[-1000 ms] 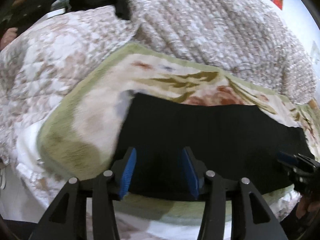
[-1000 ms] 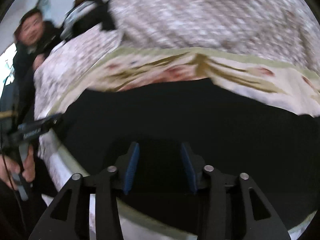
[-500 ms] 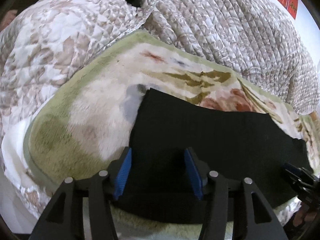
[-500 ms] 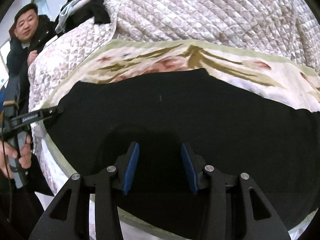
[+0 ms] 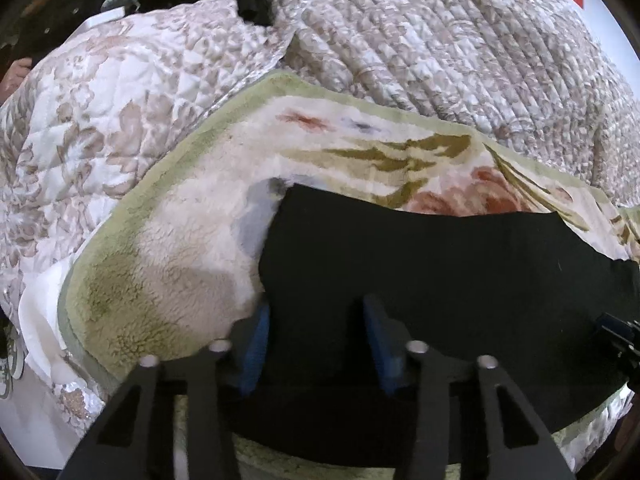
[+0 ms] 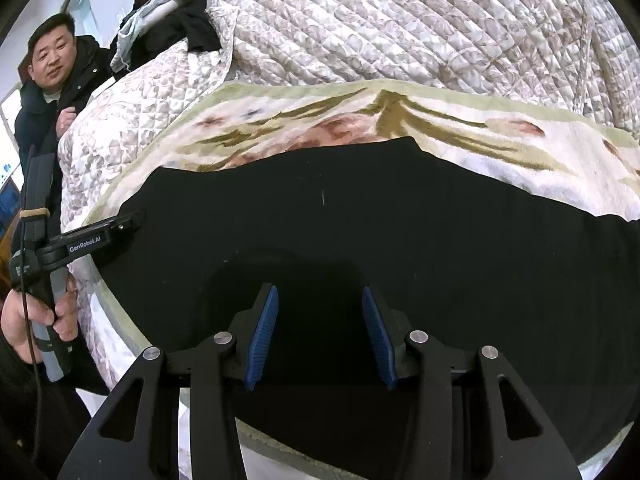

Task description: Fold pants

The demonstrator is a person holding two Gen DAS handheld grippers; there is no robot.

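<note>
With both hand-held grippers – left [image 5: 316,340], right [image 6: 318,334] – spread over the pants [image 6: 360,232], pinch the edge nearest each squarely.

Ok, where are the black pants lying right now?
The black pants lie flat on the fleecy floral blanket near the bed's front edge, under both open grippers, left gripper at their left end.
</note>
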